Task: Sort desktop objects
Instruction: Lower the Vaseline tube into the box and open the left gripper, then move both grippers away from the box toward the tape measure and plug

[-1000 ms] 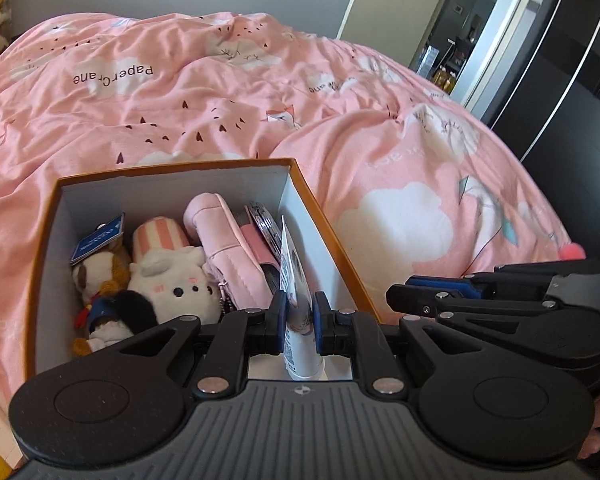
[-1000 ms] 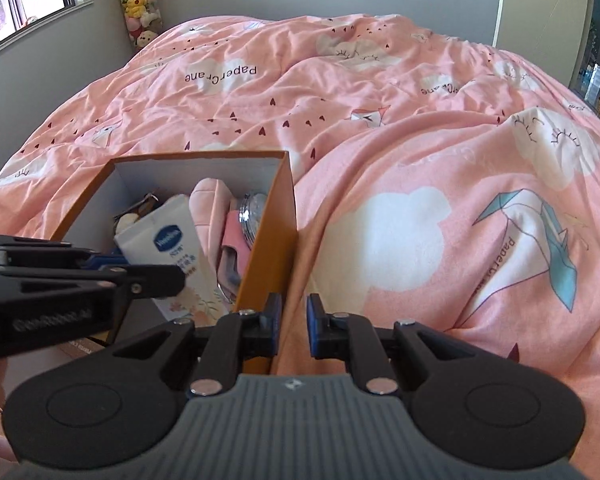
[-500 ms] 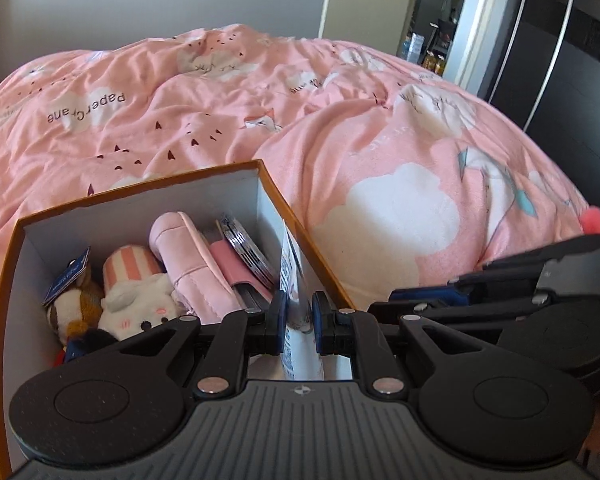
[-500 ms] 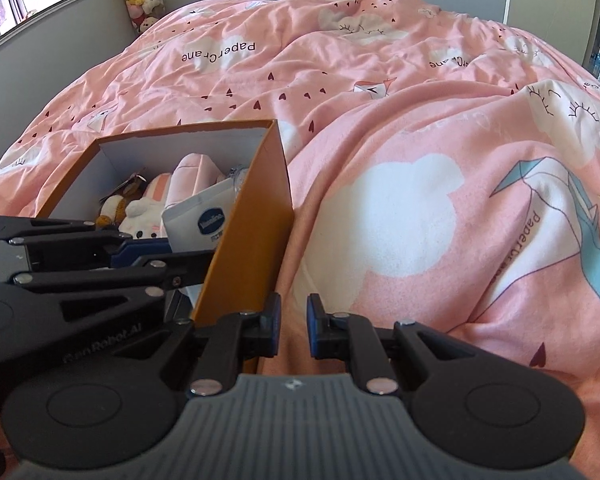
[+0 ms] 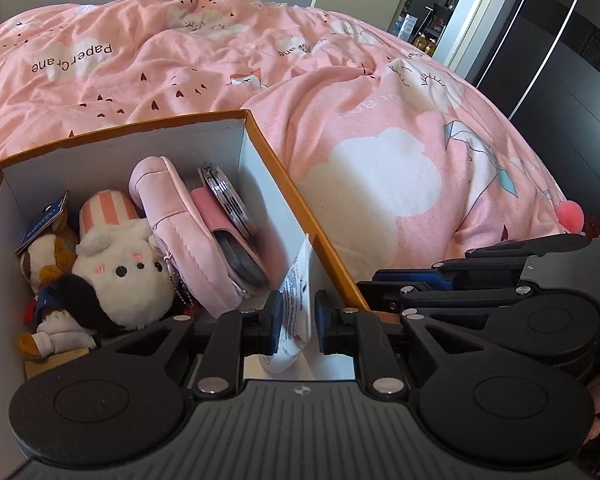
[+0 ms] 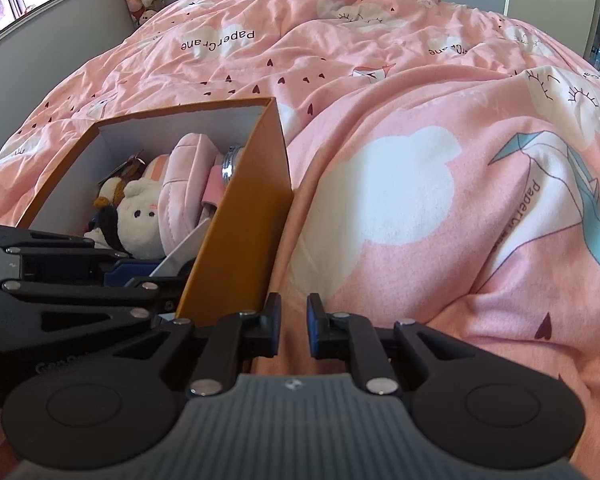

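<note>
sitting on the pink duvet [image 5: 380, 160]: orange box [image 5: 312, 236] with white insides, already stuffed with a white bunny plush [image 5: 120, 276], a brown-and-white dog plush [image 5: 40, 260], a pink zip pouch [image 5: 180, 248] and a round metal tin [image 5: 228, 200] on edge. hovering low at the box's right wall: left gripper [image 5: 296, 322], jaws just been easing apart, white lotion tube [image 5: 296, 300] standing between the blue pads with a sliver of gap on its right side, so not really pinching it now. waiting just outside the box over the duvet: right gripper [image 6: 289, 326], narrowly parted, gripping nothing.
</note>
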